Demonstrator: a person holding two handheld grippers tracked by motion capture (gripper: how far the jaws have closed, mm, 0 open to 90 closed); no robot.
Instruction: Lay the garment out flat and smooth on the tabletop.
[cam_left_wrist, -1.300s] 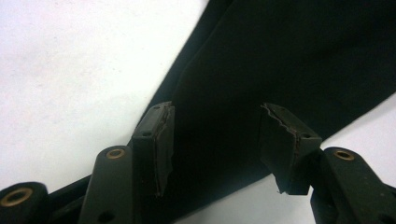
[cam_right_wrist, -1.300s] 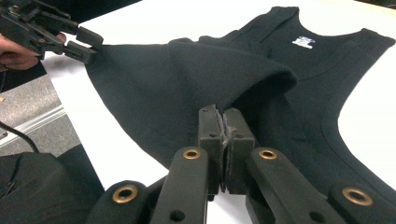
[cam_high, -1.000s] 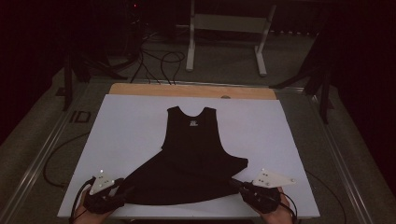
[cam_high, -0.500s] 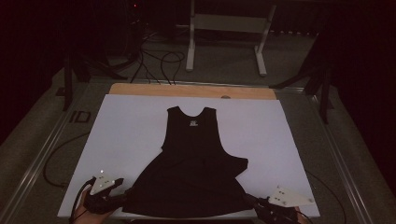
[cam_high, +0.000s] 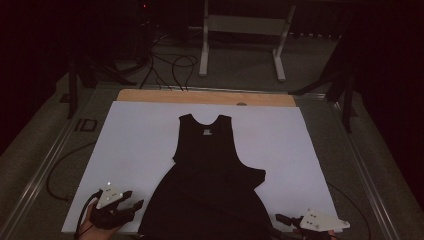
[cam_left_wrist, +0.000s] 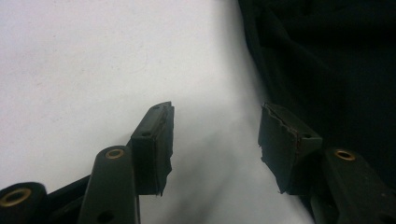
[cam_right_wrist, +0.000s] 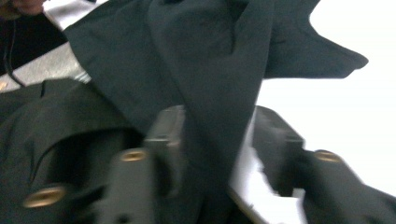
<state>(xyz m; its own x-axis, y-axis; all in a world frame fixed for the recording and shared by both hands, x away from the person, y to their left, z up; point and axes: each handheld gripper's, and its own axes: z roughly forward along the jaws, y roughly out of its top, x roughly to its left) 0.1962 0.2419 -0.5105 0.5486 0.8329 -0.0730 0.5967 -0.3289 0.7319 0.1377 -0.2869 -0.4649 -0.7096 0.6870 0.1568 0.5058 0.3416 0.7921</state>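
Note:
A black sleeveless garment (cam_high: 210, 190) lies flat on the white table cover (cam_high: 135, 135), neck at the far end and wide hem at the near edge. My left gripper (cam_high: 133, 206) sits at the near left, just beside the hem. In the left gripper view that gripper (cam_left_wrist: 215, 140) is open over bare white cover, with the black cloth (cam_left_wrist: 327, 56) by its right-hand jaw. My right gripper (cam_high: 281, 220) is at the near right corner of the hem. In the right gripper view its jaws (cam_right_wrist: 219, 140) stand apart with a fold of the cloth (cam_right_wrist: 196, 56) hanging between them.
A strip of wooden tabletop (cam_high: 200, 96) shows beyond the white cover. Metal rails run along both table sides. Cables (cam_high: 165, 65) and a metal stand (cam_high: 240, 30) are on the dark floor behind. Bare white cover lies left and right of the garment.
The right gripper has drawn back toward the near right corner, and the hem is narrower than a second ago. The hem's left corner now lies clear of the left gripper, which barely moved.

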